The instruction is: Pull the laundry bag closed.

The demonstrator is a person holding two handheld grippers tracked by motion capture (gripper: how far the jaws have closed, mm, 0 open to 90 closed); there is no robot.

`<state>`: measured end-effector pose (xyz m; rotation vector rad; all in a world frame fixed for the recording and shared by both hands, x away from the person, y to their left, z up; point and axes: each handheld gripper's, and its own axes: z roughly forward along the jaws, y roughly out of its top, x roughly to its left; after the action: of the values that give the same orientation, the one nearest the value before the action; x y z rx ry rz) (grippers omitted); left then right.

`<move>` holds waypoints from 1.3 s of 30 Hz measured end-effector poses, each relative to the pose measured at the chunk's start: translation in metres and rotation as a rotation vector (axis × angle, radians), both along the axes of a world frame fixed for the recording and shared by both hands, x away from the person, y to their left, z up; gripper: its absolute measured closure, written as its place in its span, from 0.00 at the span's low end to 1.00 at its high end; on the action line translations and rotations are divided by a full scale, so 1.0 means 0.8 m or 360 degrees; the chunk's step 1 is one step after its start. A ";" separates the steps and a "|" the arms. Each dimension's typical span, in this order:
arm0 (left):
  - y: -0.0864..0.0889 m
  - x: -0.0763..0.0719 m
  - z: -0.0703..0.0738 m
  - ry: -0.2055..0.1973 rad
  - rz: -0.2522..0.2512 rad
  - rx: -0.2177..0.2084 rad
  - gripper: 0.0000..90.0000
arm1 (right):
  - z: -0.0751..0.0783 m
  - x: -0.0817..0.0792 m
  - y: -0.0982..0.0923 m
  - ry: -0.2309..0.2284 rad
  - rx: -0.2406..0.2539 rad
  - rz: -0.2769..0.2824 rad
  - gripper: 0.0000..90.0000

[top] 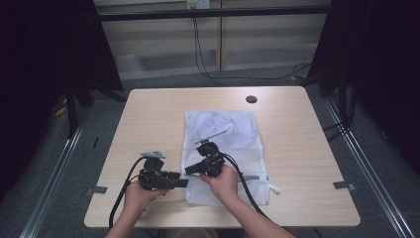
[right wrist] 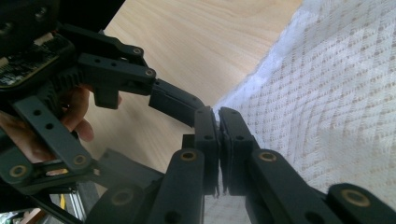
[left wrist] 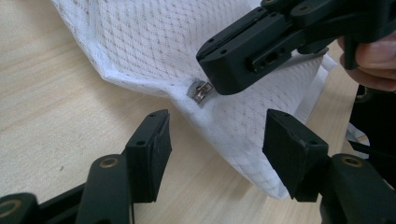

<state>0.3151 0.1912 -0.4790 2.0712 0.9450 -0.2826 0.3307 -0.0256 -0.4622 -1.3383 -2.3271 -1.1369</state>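
Our right gripper (left wrist: 219, 70) is clamped on the edge of the mesh bag (top: 223, 148) on the surface (top: 297, 148). The zipper pull (left wrist: 201, 92) sits straight ahead of our left gripper (left wrist: 215, 149), closer to it, jaws apart.

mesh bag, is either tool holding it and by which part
The right tool pinches the mesh bag at its edge near the zipper pull; the left tool holds nothing.

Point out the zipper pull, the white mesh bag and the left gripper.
zipper pull (left wrist: 201, 91), left gripper view, on its small metal tab.
white mesh bag (top: 237, 131), high view, on its flat mesh middle.
left gripper (left wrist: 215, 149), left gripper view, midway between its fingertips.
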 end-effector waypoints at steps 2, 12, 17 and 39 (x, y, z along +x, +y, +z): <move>-0.003 0.000 -0.001 0.0014 0.0036 -0.0005 0.52 | 0.000 -0.001 0.000 -0.0002 -0.0002 0.0003 0.96; -0.008 0.003 -0.004 0.0072 0.0029 0.0014 0.64 | 0.000 -0.001 0.002 -0.0012 0.0011 0.0009 0.96; -0.009 0.004 -0.005 0.0084 0.0033 0.0023 0.69 | 0.002 -0.001 0.002 -0.0013 0.0012 0.0014 0.96; -0.017 0.007 -0.010 0.0129 0.0054 0.0002 0.74 | 0.006 -0.002 0.002 -0.0029 0.0020 0.0000 0.96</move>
<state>0.3204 0.1777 -0.4872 2.0560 1.0278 -0.3506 0.3294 -0.0244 -0.4577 -1.3289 -2.3288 -1.1670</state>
